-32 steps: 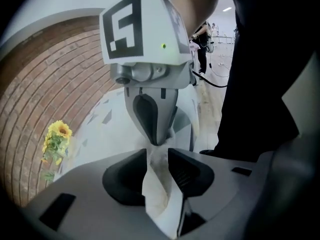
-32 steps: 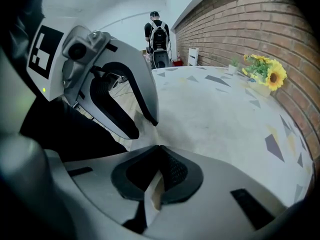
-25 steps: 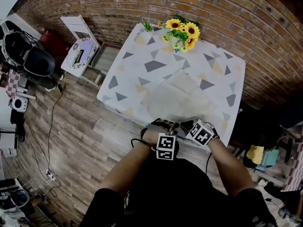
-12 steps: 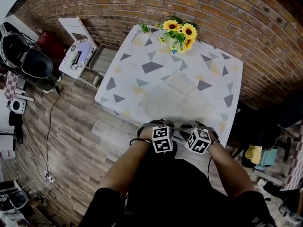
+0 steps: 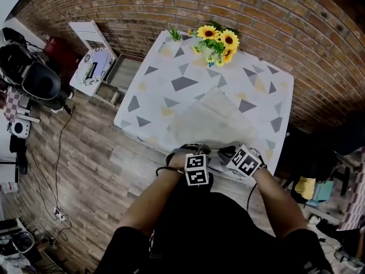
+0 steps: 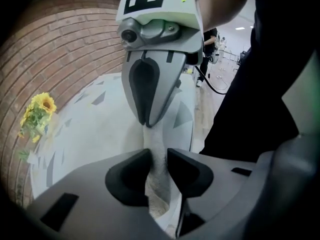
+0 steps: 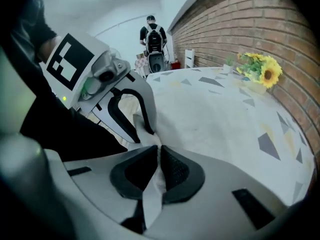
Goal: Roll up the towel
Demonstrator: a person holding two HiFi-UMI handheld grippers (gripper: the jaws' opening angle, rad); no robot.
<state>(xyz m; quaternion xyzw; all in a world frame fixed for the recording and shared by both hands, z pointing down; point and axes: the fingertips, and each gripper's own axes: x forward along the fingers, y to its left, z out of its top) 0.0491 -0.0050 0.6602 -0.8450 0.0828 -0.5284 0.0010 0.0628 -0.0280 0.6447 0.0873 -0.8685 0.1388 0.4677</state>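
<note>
From the head view, the bench [image 5: 165, 79] stands against the brick wall [image 5: 114, 4], under a cloth with triangle patterns, and has sunflowers [image 5: 219, 40] at its far edge. The towel [image 5: 214, 119] lies on the near half of the bench, its far part flat and its near edge drawn to the bench's near rim. The left hand-held gripper [image 5: 191, 149] and the right hand-held gripper [image 5: 228, 151] sit close together at that rim. Compared with a second ago, the left one is almost where it was. The right one is slightly higher in the frame than half a second ago. The flat part of the towel looks unchanged.

In the left gripper view, a thick fold of towel [image 6: 156, 156] stands between the pads and fills the gap. The jaws have just been opening, yet the pads are against the fold on both sides, so it is grasped. The strip of cloth runs up to the right hand-held gripper's tip, just ahead.

In the right gripper view, the jaws have just been closing and are nearly together, clenched on a thin edge of towel [image 7: 149, 199] that hangs below the pads. The left hand-held gripper [image 7: 145, 126] is just beside it. Beyond, the rest of the towel is spread flat on the bench, and a person [image 7: 152, 36] stands far off.
</note>
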